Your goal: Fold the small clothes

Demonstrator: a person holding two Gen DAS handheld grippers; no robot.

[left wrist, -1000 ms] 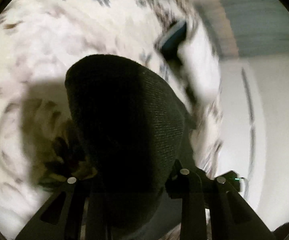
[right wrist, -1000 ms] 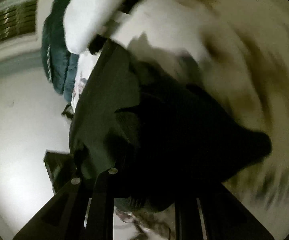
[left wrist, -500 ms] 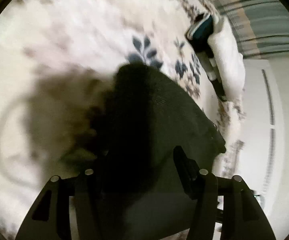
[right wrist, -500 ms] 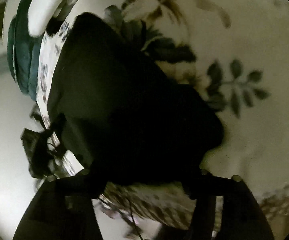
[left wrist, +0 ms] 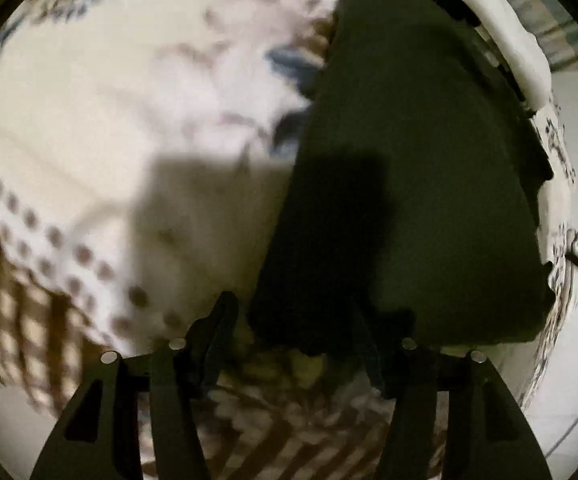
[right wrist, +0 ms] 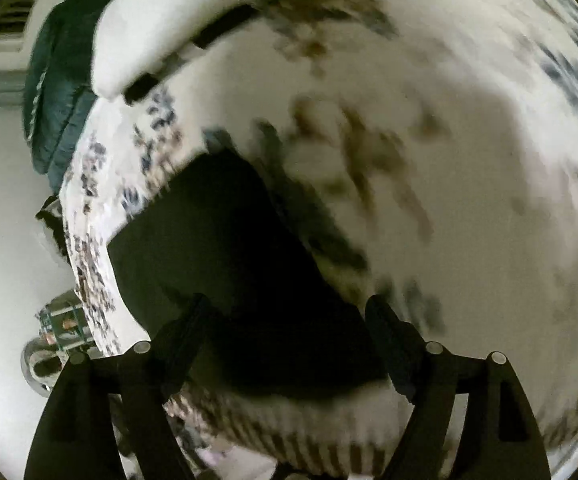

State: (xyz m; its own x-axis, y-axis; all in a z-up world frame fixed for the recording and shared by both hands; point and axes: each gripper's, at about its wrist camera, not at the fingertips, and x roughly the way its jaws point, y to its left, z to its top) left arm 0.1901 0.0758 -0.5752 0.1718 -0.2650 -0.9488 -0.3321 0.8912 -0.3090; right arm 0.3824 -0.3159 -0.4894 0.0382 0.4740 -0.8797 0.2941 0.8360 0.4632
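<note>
A dark folded garment (left wrist: 409, 184) lies flat on a white floral bedspread (left wrist: 109, 120). In the left wrist view it fills the right half, just ahead of my left gripper (left wrist: 293, 320), whose jaws stand apart and hold nothing. In the right wrist view the same garment (right wrist: 229, 264) lies at lower left, its near edge between the fingers of my right gripper (right wrist: 289, 320), which is open and clear of the cloth.
A white pillow (right wrist: 161, 28) and a dark teal cushion (right wrist: 57, 92) lie at the head of the bed. The bed's edge runs down the left of the right wrist view, with pale floor (right wrist: 5, 240) beyond it. Small clutter (right wrist: 61, 332) sits on the floor.
Both grippers have let go of the dark garment and opened. It dropped from hanging in the jaws to lying flat on the bedspread, and both grippers drew back.
</note>
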